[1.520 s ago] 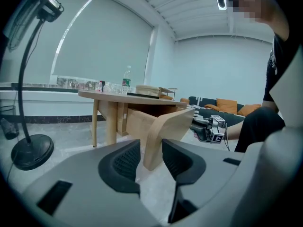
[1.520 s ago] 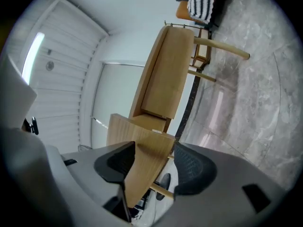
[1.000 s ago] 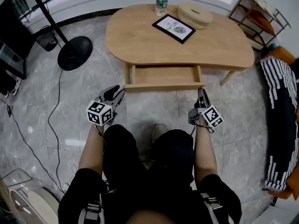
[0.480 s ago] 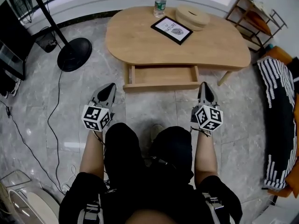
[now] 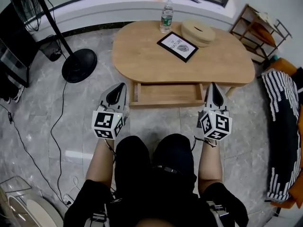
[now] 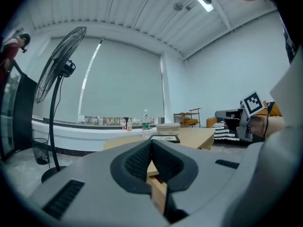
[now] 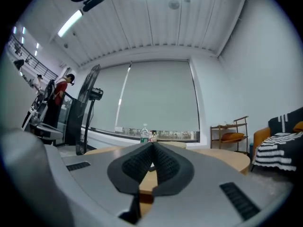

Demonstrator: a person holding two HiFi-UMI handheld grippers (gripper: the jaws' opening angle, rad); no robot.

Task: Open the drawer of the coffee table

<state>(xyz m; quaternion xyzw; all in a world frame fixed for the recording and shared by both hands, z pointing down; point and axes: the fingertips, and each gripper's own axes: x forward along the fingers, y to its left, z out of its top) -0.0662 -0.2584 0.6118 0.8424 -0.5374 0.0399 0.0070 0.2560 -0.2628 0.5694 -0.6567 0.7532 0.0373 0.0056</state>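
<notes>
The jaws of the left gripper [image 5: 121,86] are pressing together with nothing between them, and so are those of the right gripper [image 5: 213,85]. Both grippers are pointing level, one near each front corner of the drawer [image 5: 166,94]. The drawer is standing pulled out from under the coffee table's tabletop [image 5: 142,56]. The tabletop is carrying a water bottle [image 5: 166,17], a framed picture [image 5: 177,47] and a round wooden box [image 5: 198,32]. A fan base [image 5: 78,65] is sitting on the floor [image 5: 47,108] at the left.

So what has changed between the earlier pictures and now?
The left gripper and right gripper rose and closed on nothing; the right one also rolled. The drawer stays pulled out, and the bottle and picture on the table did not move.
</notes>
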